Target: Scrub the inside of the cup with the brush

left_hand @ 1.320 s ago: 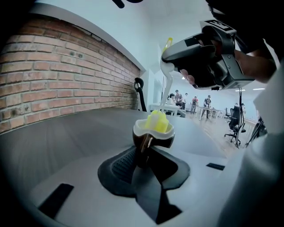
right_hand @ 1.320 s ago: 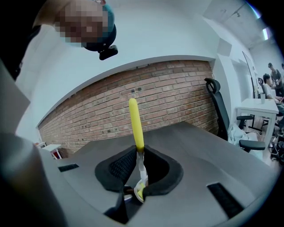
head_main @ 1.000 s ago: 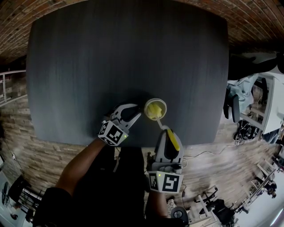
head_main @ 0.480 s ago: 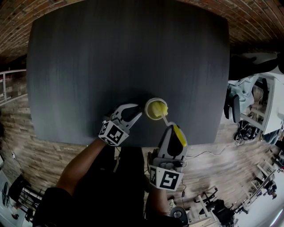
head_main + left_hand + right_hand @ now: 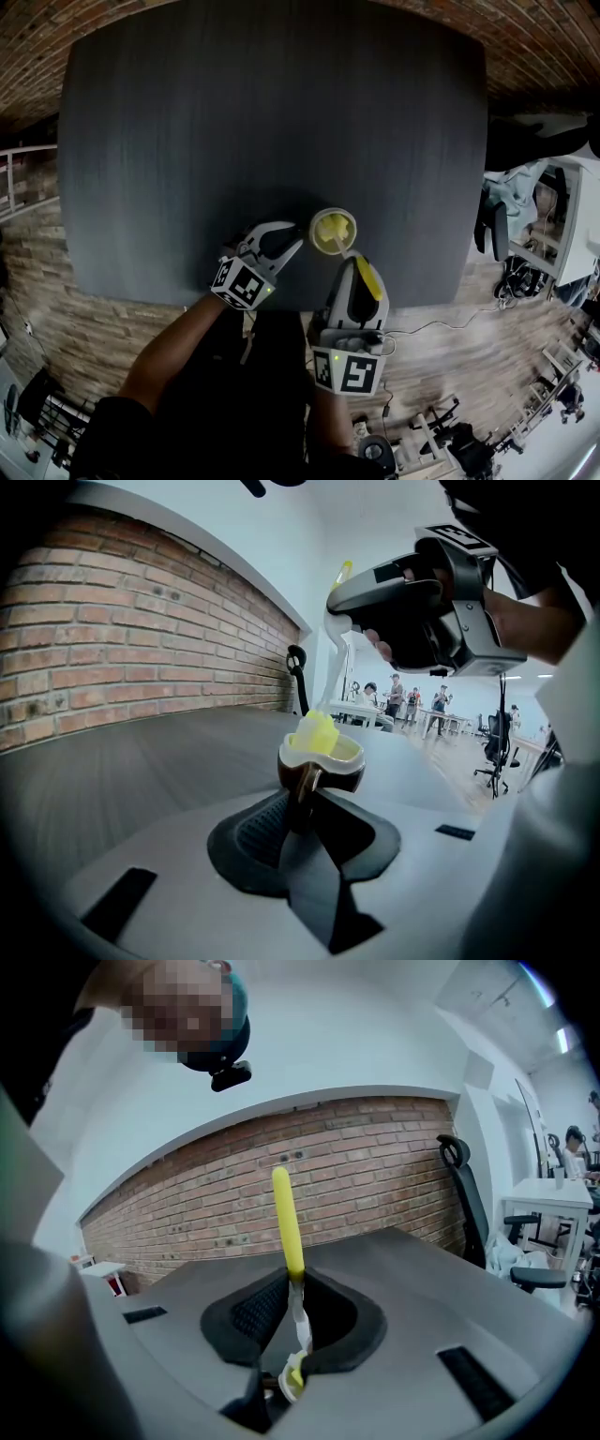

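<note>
The cup (image 5: 342, 776) stands upright on the table (image 5: 234, 112), close to the table's 6 o'clock edge in the head view; the yellow head of the brush (image 5: 330, 232) sits inside it, and the stem runs out over the rim toward 5 o'clock.

The left hand-held gripper (image 5: 299, 237) comes in from the cup's 8 o'clock; its jaws are drawn narrow onto the cup's handle, pads pressing on it. The right hand-held gripper (image 5: 295, 1288) lies at the cup's 5 o'clock, jaws closed on the brush just below its yellow grip, which sticks up between them; in the left gripper view it hangs above the cup at 1 o'clock, well off the rim. A bare forearm (image 5: 169, 347) leads from the left gripper toward 7 o'clock.

The table is dark grey with a fine straight grain. A brick wall (image 5: 112, 639) runs along its 12 o'clock side; pale plank floor (image 5: 112, 319) shows at 6 and 9 o'clock, with a cable (image 5: 427, 326) lying on it at 4 o'clock. At 3 o'clock stand a black office chair (image 5: 459, 1176) and a white desk (image 5: 553, 1194); in the left gripper view, people (image 5: 394, 691) stand far off among more desks.
</note>
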Demonstrator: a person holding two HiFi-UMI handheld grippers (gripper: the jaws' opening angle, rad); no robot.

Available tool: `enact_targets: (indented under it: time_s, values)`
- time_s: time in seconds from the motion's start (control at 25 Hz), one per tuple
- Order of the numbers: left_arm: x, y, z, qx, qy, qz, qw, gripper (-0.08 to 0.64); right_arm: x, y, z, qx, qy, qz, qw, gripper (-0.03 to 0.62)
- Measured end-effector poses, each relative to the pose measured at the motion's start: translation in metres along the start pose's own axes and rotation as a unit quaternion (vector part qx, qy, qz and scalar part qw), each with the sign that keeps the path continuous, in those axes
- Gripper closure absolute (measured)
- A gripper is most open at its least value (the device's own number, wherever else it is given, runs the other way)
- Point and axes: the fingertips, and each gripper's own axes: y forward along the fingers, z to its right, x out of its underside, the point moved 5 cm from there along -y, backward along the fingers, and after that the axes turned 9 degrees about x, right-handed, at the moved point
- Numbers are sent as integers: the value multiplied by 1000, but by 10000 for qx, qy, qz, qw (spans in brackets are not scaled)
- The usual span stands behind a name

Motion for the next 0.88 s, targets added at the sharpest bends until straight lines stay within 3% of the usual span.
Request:
enact_targets:
  time_s: [0.2, 0.6, 0.88]
  values:
    - [1, 0, 0, -7, -26, 17, 10000, 459, 0, -11, -2, -100, -22, -314, 9995, 525]
    - [1, 1, 2, -5, -28, 10, 10000, 462, 2, -25, 9, 70, -513, -810, 9954, 525]
    - [1, -2, 3, -10, -36, 12, 10000, 462, -3, -26, 5, 173, -1142, -698, 9909, 525]
